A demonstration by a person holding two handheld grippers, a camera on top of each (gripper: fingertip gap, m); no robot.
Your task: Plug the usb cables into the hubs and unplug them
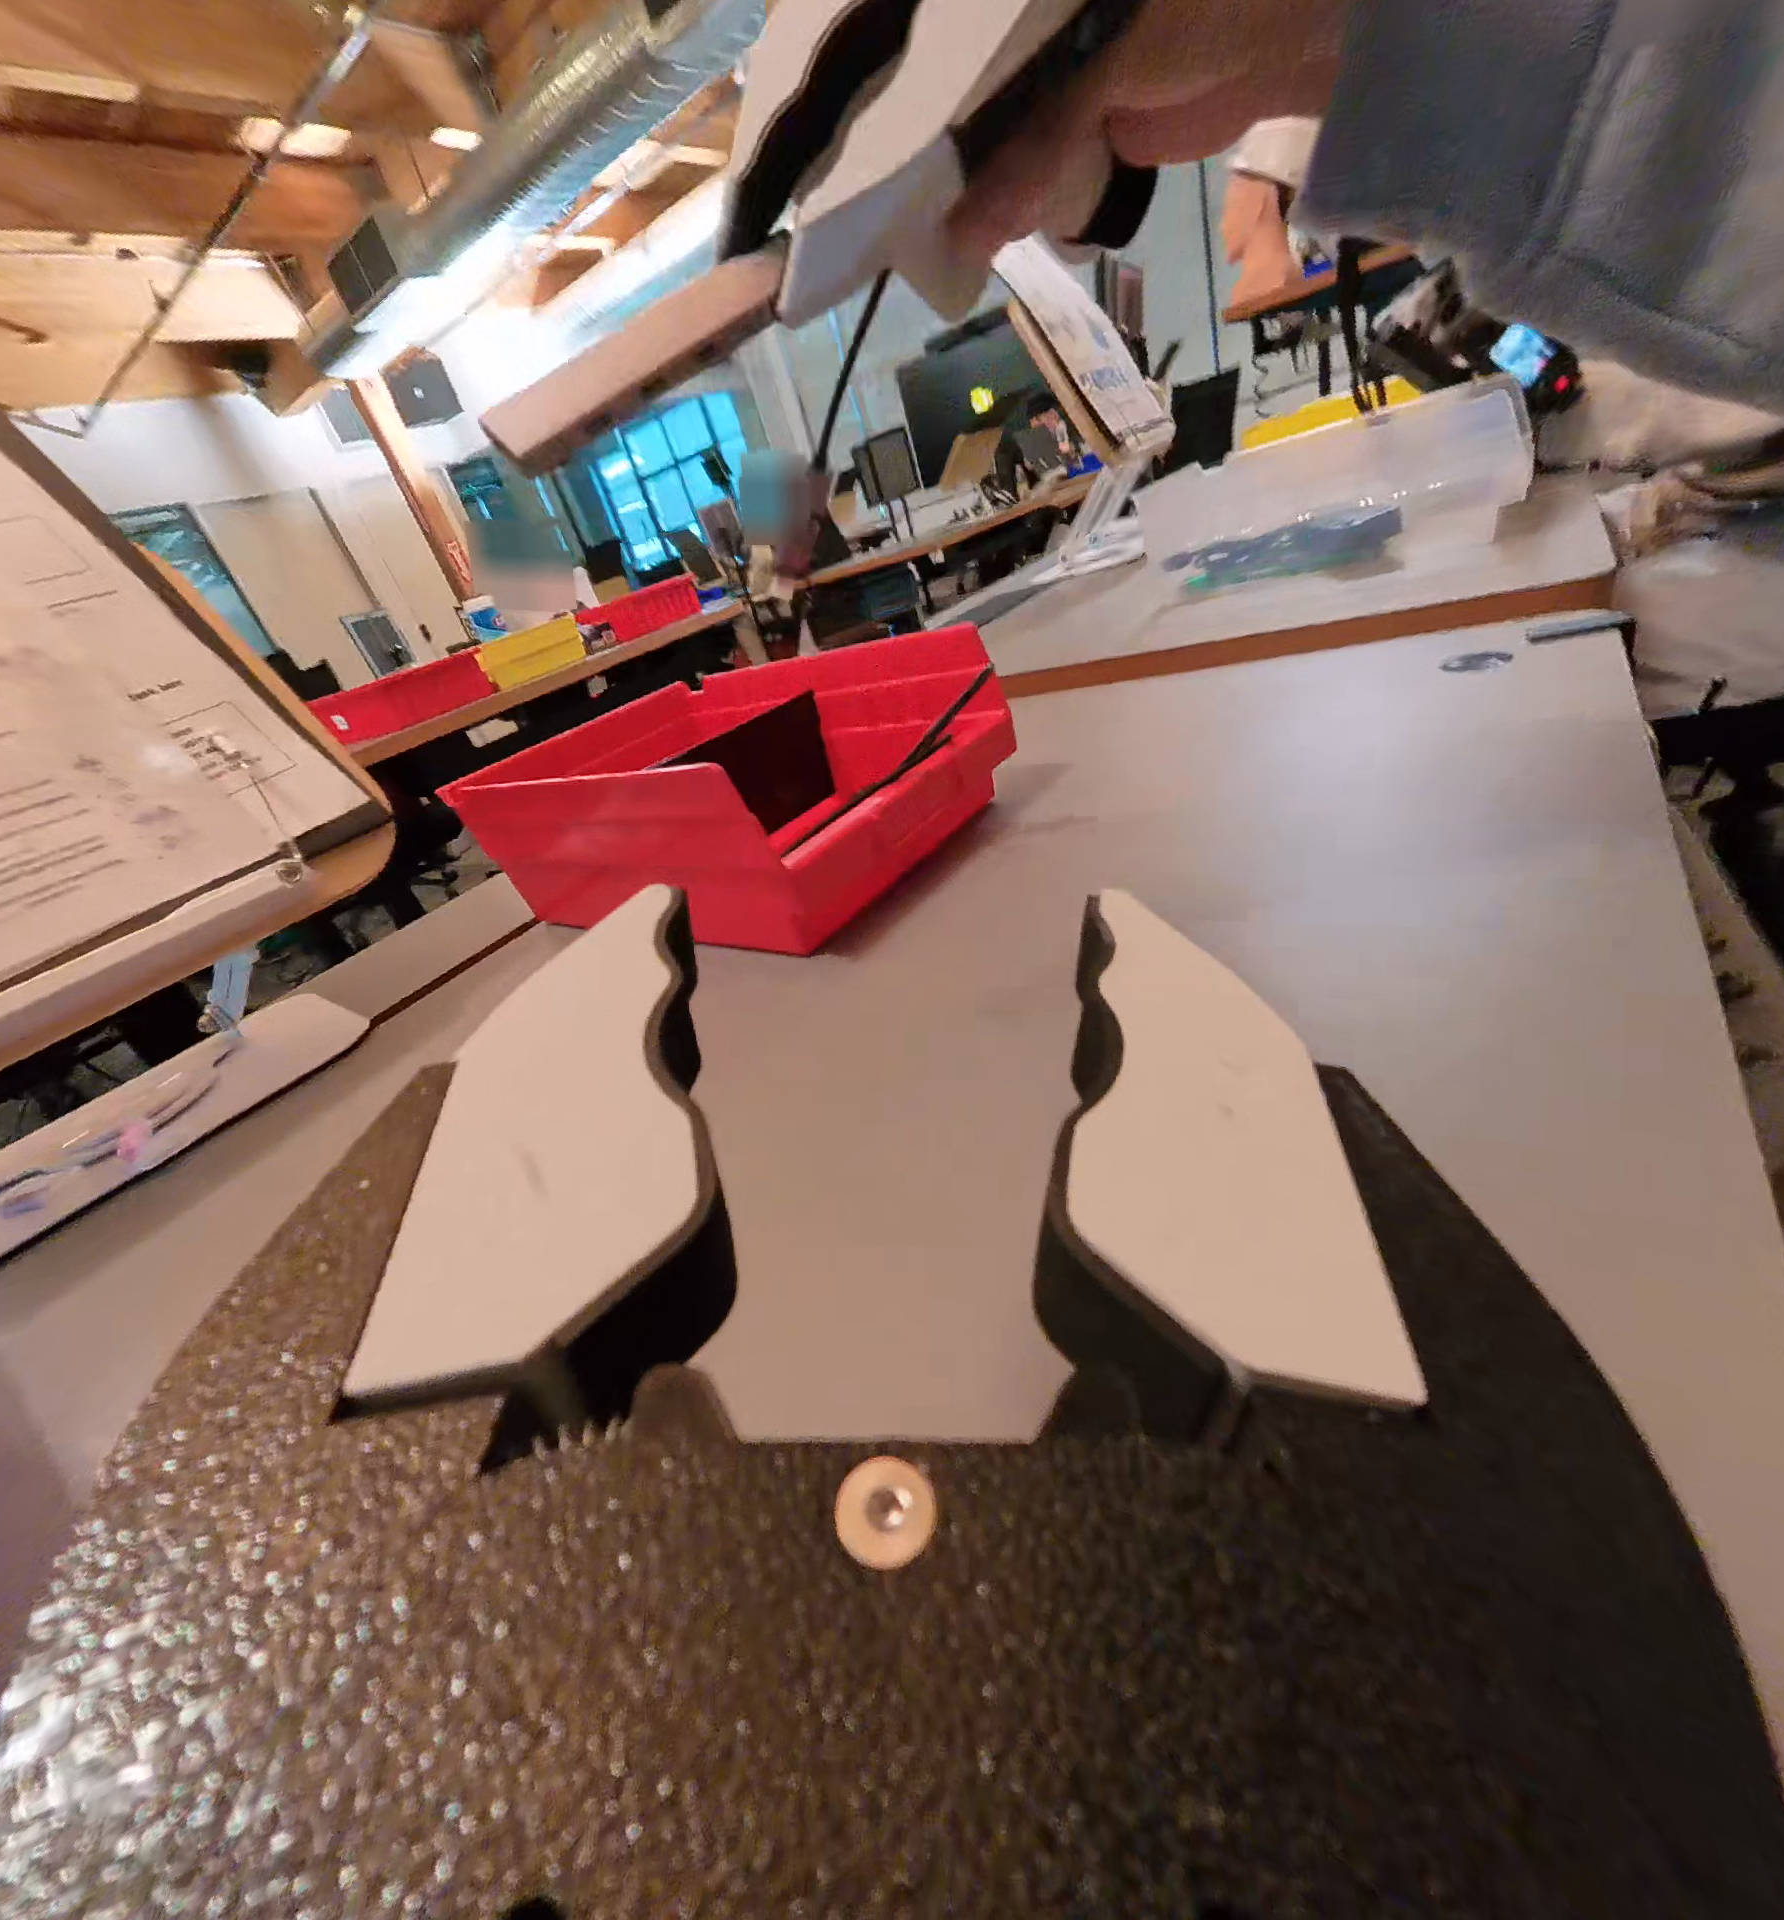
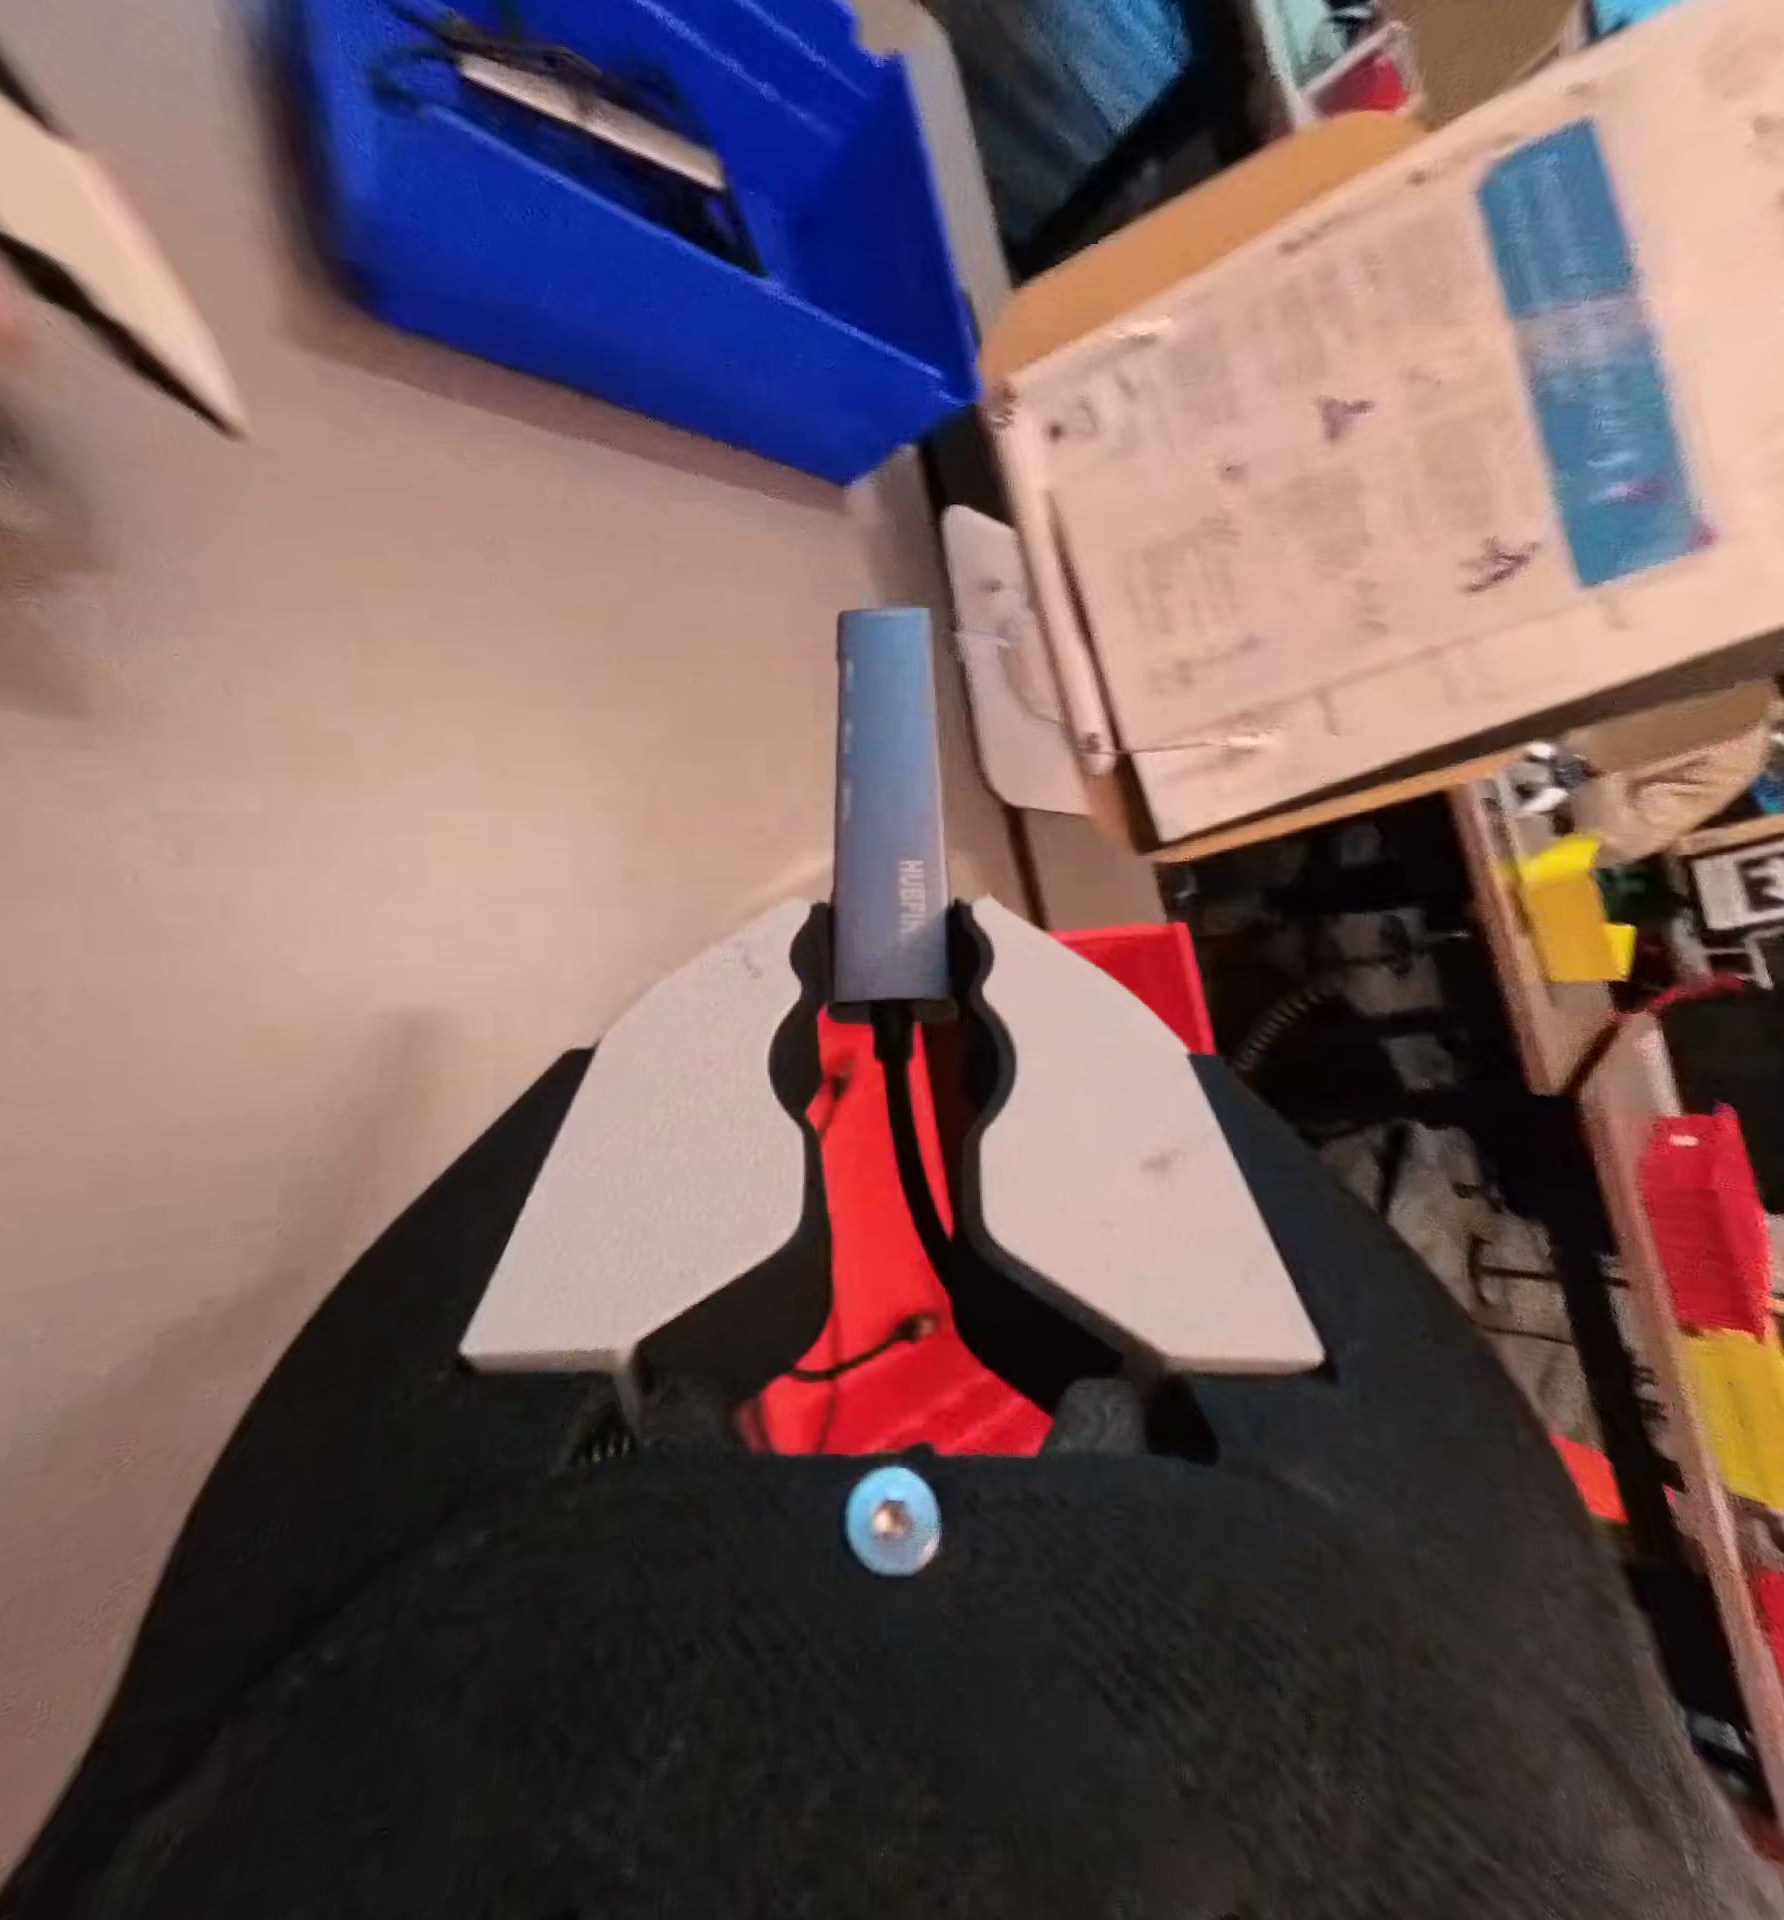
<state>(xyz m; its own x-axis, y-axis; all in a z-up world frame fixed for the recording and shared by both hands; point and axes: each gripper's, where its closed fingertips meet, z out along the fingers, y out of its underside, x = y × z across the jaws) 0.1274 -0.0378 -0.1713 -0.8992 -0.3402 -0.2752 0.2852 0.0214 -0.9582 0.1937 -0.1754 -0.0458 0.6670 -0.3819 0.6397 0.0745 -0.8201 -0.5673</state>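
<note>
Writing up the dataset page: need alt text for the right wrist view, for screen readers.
The right gripper is shut on a slim grey USB hub, held pointing forward above a beige table, its black cable trailing back between the fingers. A blue bin sits on the table ahead, and red bin shows under the gripper.

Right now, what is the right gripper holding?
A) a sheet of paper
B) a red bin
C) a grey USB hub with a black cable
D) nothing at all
C: in the right wrist view the right gripper has its fingers closed on the near end of the grey USB hub, and the hub's black cable trails back between them.
</note>
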